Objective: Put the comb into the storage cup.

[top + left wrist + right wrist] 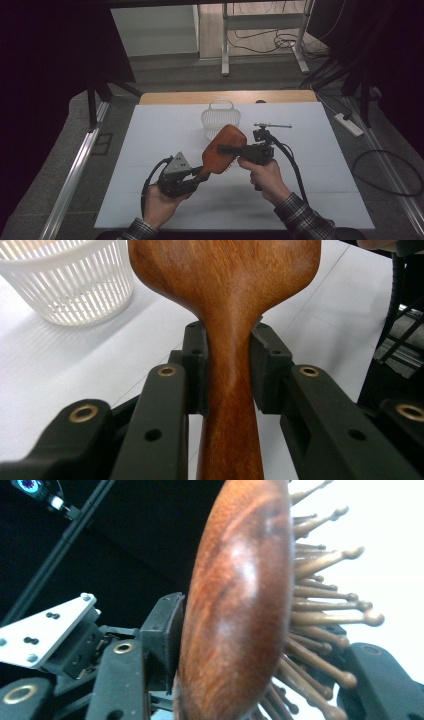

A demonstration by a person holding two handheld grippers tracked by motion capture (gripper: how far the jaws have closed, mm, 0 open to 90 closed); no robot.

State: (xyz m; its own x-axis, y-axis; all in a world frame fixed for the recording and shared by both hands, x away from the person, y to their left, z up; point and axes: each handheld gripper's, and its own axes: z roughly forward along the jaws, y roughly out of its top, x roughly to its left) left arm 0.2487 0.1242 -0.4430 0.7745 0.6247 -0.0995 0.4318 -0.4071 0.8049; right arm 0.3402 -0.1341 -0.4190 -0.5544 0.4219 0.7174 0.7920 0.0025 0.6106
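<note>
Over white worktop (165, 145): glossy wooden hairbrush (223, 148), left hand-held gripper (199, 176) clamping its smooth handle, right hand-held gripper (225, 149) clenched across oval, peg-bristled head.

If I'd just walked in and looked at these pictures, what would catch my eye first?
A wooden paddle hairbrush held up over the middle of the white table, gripped from both sides. The left gripper clamps its handle, while the right gripper has its jaws on the head, one on the smooth back and one among the wooden bristles. Behind it stands a small white slotted basket.
</note>
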